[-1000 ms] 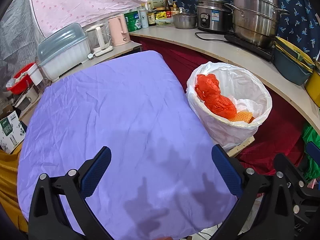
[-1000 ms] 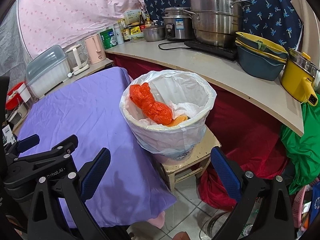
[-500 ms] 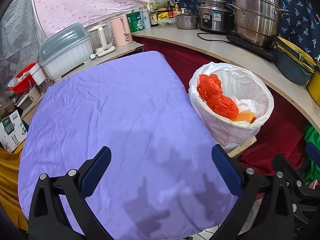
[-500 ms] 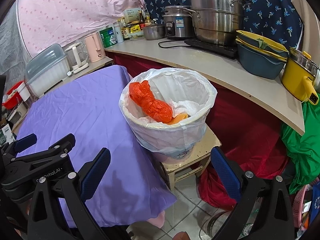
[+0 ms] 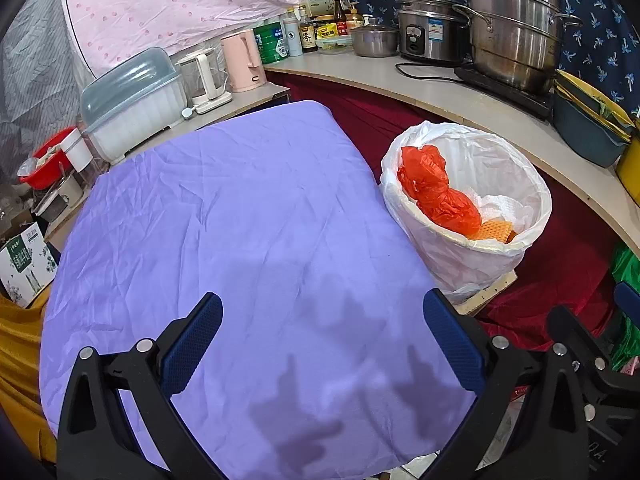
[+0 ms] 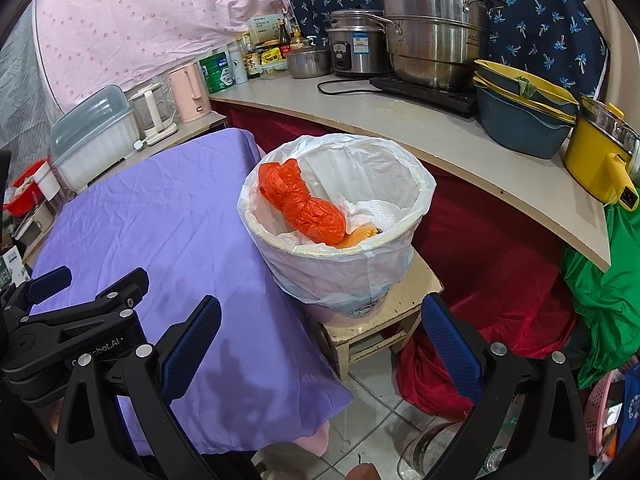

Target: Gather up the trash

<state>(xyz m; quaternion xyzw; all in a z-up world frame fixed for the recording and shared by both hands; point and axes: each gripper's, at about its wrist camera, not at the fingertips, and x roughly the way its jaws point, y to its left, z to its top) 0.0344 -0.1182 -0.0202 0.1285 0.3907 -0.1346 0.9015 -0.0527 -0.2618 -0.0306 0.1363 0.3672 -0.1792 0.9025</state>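
Two hand-held grippers are up over the purple surface [image 5: 240, 240], and both are wide open with nothing in them. The left hand-held gripper [image 5: 322, 344] hangs above the cloth near its front edge. The right hand-held gripper [image 6: 320, 344] points at the trash bin [image 6: 340, 276], which stands on a small stool [image 6: 400, 304] just beside the purple surface. The bin has a white bag in it. Inside the bag sit an orange plastic bag [image 6: 308, 208], some white paper [image 6: 376, 212] and a bit of yellow-orange stuff [image 6: 360, 236]. No trash shows on the purple cloth at all. So the picking up looks done, or nearly done. I think what may be left is only to check for more bits out of view.
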